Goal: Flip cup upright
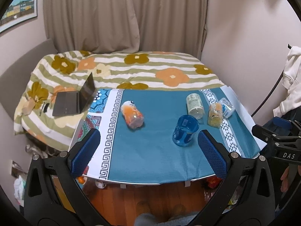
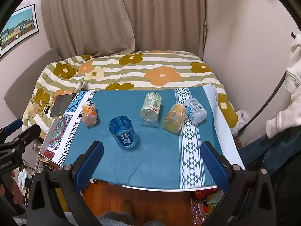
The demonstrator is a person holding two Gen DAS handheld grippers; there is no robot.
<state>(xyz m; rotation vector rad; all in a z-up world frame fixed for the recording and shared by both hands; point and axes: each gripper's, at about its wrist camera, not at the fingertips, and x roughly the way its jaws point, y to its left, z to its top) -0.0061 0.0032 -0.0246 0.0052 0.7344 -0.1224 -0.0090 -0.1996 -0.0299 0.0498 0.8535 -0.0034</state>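
Left wrist view shows the blue cup [image 1: 185, 130] standing upright, mouth up, on the teal tablecloth [image 1: 158, 156], just ahead of the left gripper [image 1: 148, 150], whose jaws are spread wide with nothing between them. Right wrist view shows the right gripper [image 2: 151, 164] equally spread and empty. Four other cups lie on their sides: an orange cup [image 1: 132, 114] at left and three clustered at right.

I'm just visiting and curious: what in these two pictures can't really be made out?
- Small print on the white-labelled cup: too small, both views.
- Laptop: mostly cut off by the table edge in the right view.
- Clutter under the table: hidden by the tabletop, both views.
- Right tool: only partly seen at the left view's edge.
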